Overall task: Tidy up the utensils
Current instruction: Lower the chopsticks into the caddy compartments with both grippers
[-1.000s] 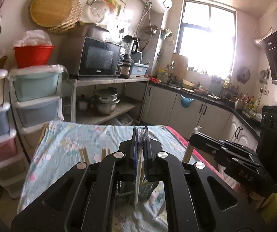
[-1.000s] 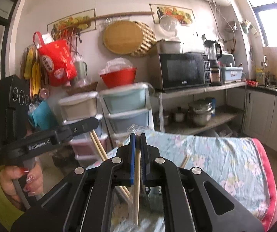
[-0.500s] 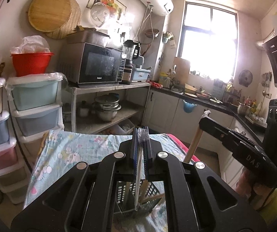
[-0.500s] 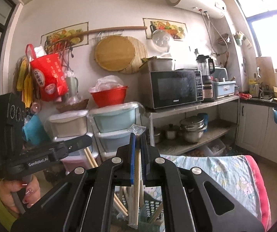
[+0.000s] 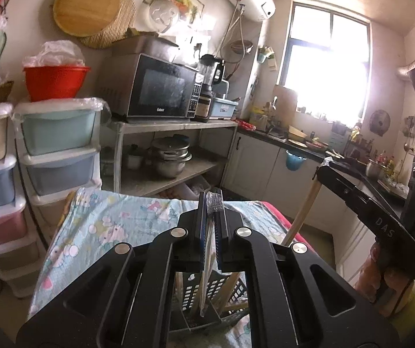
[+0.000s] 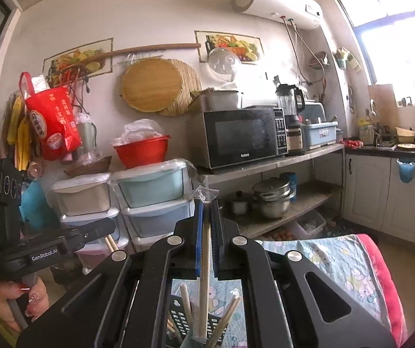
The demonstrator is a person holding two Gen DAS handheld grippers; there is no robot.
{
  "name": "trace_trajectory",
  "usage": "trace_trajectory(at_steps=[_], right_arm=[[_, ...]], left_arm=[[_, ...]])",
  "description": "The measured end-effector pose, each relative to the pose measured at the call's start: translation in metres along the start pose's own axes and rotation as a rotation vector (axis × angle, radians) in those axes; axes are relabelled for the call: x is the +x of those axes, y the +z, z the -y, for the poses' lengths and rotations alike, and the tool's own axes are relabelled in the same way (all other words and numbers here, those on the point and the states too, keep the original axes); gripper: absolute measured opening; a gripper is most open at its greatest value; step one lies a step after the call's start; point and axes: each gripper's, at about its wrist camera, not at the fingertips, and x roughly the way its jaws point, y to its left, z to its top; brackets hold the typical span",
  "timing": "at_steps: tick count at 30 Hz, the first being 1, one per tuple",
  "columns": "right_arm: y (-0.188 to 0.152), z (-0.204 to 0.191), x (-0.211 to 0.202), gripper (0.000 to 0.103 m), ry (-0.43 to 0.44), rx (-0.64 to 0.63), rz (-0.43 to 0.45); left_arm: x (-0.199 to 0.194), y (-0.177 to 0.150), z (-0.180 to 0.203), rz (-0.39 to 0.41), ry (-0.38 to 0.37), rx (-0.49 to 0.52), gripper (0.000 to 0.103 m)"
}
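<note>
Daylight floods through my kitchen window [image 5: 327,66], blowing out glass, perhaps hazing nearby wall; fisheye edges bend.

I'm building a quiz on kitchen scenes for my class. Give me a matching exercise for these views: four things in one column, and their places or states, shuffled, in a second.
Things:
1. left gripper
2. right gripper
3. black slotted basket
4. red bowl

Places or states:
A. holds loose chopsticks, under both grippers
B. on the stacked drawers
C. shut on wrapped chopsticks
D. shut on a wooden chopstick in a clear sleeve

Pairs: 1-C, 2-D, 3-A, 4-B
</note>
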Motion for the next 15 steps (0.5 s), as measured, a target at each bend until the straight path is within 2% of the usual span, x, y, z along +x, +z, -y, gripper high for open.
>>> trace_trajectory(at_steps=[5, 15], right_arm=[[-0.012, 0.004, 0.011, 0.005, -0.012, 0.01, -0.018], [-0.039, 0.006, 0.029, 0.005, -0.007, 0.026, -0.087]], left_arm=[[0.014, -0.009, -0.006, -0.023, 0.025, -0.002, 0.003], [0.036, -0.028, -0.01, -0.08, 0.03, -0.001, 0.003]])
